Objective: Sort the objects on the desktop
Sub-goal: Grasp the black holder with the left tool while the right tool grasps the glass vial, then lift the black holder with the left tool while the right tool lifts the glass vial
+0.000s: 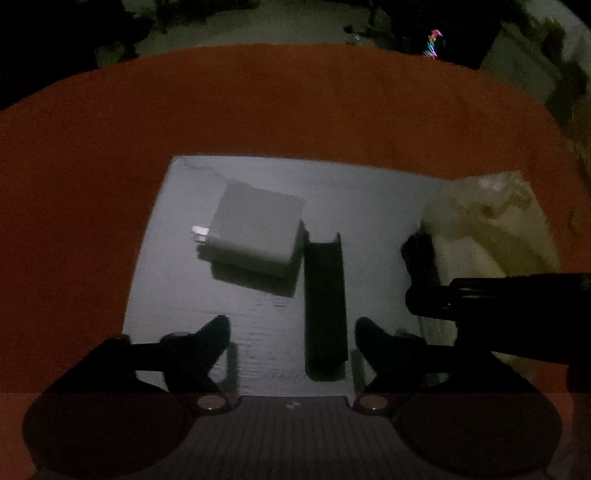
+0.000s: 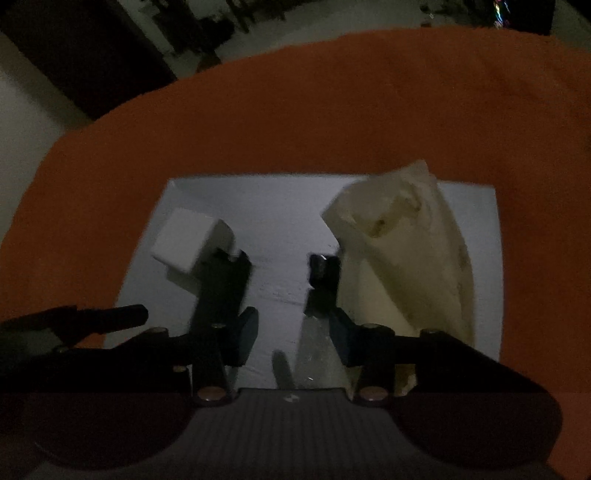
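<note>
1. Counter: draped in orange and seen dimly, with some blur, from both wrist views. Its curved far edge borders a grey floor.
2. Sheet: white and rectangular, lying flat on the counter and carrying all the things.
3. Charger: a white cube near the sheet's far left corner, with metal prongs pointing toward the sheet's left edge.
4. Bar: black, long and channel-shaped. It lies on the sheet just beside the charger's right side and runs from the middle toward the near edge.
5. Bag: clear plastic with cream contents, lying along the sheet's right edge. In the left wrist view it covers the far right corner.
6. Black piece: small, set against the bag's left side. What it is cannot be told.
7. Left tool: released. Its fingers stand apart over the near part of the sheet. The bar's near end shows between them, closer to the right finger, with a gap on each side.
8. Right tool: released. Its fingers stand apart over the sheet's near edge, between bar and bag.
   - The left finger overlaps the bar in the picture, and the right finger overlaps the bag's near end.
   - Bare sheet and a translucent corner of plastic show in the gap, and neither pad is seen pressing on anything.
9. In the left wrist view the right tool's dark body enters from the right edge and crosses in front of the bag.
</note>
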`<state>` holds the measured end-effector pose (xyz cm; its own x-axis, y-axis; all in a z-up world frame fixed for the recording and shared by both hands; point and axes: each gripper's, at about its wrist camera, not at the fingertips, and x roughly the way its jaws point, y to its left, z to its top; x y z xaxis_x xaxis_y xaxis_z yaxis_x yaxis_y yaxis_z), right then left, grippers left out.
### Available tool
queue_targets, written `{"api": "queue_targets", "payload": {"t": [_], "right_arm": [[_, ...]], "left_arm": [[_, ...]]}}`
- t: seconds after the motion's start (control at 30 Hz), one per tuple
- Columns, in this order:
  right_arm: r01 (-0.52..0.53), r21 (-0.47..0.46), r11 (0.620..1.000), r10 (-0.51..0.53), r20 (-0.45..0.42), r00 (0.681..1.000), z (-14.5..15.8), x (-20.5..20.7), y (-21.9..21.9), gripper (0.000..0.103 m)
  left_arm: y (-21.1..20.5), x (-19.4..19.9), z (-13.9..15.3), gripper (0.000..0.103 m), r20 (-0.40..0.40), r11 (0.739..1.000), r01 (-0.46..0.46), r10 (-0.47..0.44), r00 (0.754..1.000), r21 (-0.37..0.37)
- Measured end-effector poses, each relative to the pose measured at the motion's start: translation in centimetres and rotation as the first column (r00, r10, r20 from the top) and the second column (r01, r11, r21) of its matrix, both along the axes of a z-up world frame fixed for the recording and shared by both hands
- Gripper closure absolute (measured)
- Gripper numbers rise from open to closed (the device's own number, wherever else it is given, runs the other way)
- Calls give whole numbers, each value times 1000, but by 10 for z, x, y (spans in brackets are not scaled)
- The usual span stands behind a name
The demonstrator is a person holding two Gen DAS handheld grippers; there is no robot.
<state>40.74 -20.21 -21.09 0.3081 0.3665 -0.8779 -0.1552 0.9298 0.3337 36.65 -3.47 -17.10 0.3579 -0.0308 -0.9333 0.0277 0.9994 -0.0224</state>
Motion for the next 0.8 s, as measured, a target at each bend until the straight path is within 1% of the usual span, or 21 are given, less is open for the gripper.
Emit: {"api": "queue_targets", "payload": {"t": [0.07,0.1,0.13,0.17,0.23,0.27,0.3,0.33,0.37,0.47,0.63,0.7,0.77,0.8], "right_arm": [[1,-22,1000,-1,-13,1000,-6,1,0,60],[-5,-28,1000,4,-16,1000,-7,2,1,62],[-7,-35,999,6,-20,1000,-8,3,2,63],[-9,-49,999,8,-25,1000,-9,4,4,65],[-16,-78,997,14,-26,1000,-10,4,9,65],[-21,-93,995,19,-21,1000,-10,4,11,66],[-28,-106,994,27,-17,999,-10,4,13,70],[-37,-118,992,36,-13,999,-10,4,16,75],[-51,-135,990,50,-13,999,-12,2,17,81],[-72,-157,985,70,-21,997,-13,-3,21,81],[-93,-169,981,84,-64,994,-11,-7,22,81],[-117,-183,976,104,-76,992,-10,-9,25,81],[-132,-201,971,118,-82,990,-9,-11,27,81],[-138,-208,968,122,-85,989,-7,-12,27,81]], "left_arm": [[-7,1,-2,40,-14,999,33,-32,999,21],[-9,3,-4,45,-23,999,39,-38,999,21],[-10,4,-6,53,-34,999,44,-43,998,22],[-12,5,-8,57,-51,999,42,-41,998,25],[-13,6,-10,64,-76,999,42,-40,996,27],[-14,6,-11,65,-82,999,46,-43,996,30],[-15,6,-11,67,-80,998,57,-54,995,37],[-16,6,-11,75,-76,997,65,-62,995,36],[-15,5,-10,81,-68,998,57,-56,996,16],[-9,6,-8,82,-64,999,37,-37,997,-7],[-9,-4,-3,82,-79,992,127,-127,989,3],[-5,-9,3,82,-75,990,144,-144,987,-6],[1,-12,6,82,-65,989,150,-150,987,5],[4,-12,5,82,-67,989,148,-148,987,-1]]}}
